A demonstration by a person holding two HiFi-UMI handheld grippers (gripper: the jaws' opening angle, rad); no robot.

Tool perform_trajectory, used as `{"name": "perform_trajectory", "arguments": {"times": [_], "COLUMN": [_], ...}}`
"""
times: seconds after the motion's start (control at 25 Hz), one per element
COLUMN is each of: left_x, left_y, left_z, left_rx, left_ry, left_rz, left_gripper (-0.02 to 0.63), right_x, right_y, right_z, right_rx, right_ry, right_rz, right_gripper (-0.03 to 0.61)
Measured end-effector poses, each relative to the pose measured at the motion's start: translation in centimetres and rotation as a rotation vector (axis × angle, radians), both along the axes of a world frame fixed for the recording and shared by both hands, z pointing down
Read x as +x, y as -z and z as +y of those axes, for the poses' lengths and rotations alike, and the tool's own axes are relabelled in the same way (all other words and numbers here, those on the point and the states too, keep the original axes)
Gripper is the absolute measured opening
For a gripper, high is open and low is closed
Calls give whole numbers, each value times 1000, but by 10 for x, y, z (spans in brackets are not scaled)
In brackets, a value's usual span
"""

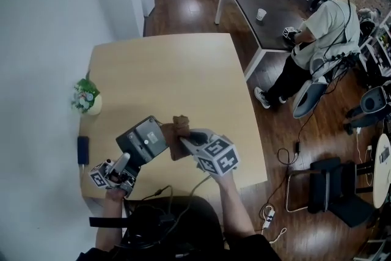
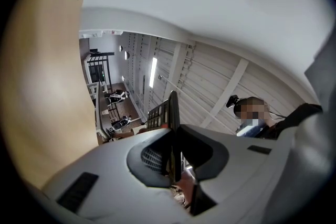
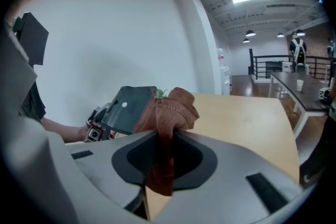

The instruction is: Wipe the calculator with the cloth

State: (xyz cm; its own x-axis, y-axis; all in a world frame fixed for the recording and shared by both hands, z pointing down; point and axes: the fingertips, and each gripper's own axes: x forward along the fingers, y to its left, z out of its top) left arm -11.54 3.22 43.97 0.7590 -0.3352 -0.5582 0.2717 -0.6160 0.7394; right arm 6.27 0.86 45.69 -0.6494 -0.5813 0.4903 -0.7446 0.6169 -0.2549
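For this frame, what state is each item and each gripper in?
Calculator: lifted off the table, tilted, gripped at one end.
Cloth: bunched, against the calculator's edge.
Left gripper: shut on the calculator.
Right gripper: shut on the cloth.
Flower pot: upright at the table's left edge.

Calculator (image 2: 160, 114) key labels too small
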Motion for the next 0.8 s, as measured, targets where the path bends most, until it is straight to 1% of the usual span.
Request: {"name": "perform_trajectory", "arguments": {"times": [0.04,0.12,0.2,0.28,0.32,0.4,0.48,0.52,0.6,0.72,0.8], "left_x": [4,6,6,8,10,13,16,16,11,-12,-15], "left_y": [7,11,12,14,16,18,20,21,18,-11,-16], "left_z": [1,1,1,0,-1,-2,-1,0,3,4,6], "left_rx": [-13,-22,-26,-35,-38,-39,-31,-22,3,54,59], "left_ry": [-3,2,12,25,31,36,29,22,14,35,29], "left_rz": [19,22,16,21,26,33,33,28,10,-50,-52], "left_gripper": [55,57,57,57,57,57,57,61,61,64,55], "right_x": [9,11,-9,-42,-59,-85,-95,-93,-75,-34,-6], "right_y": [0,15,41,62,66,58,42,36,28,13,2], "right_z": [1,8,19,33,40,48,47,45,37,18,8], "right_rx": [0,17,47,73,83,104,110,102,77,36,16], "right_ry": [-23,-26,37,135,180,239,252,242,192,79,4], "right_rz": [-3,-60,-150,-207,-205,-138,-61,-48,-50,-39,-6], "right_gripper": [66,66,66,66,66,66,66,67,67,67,66]}}
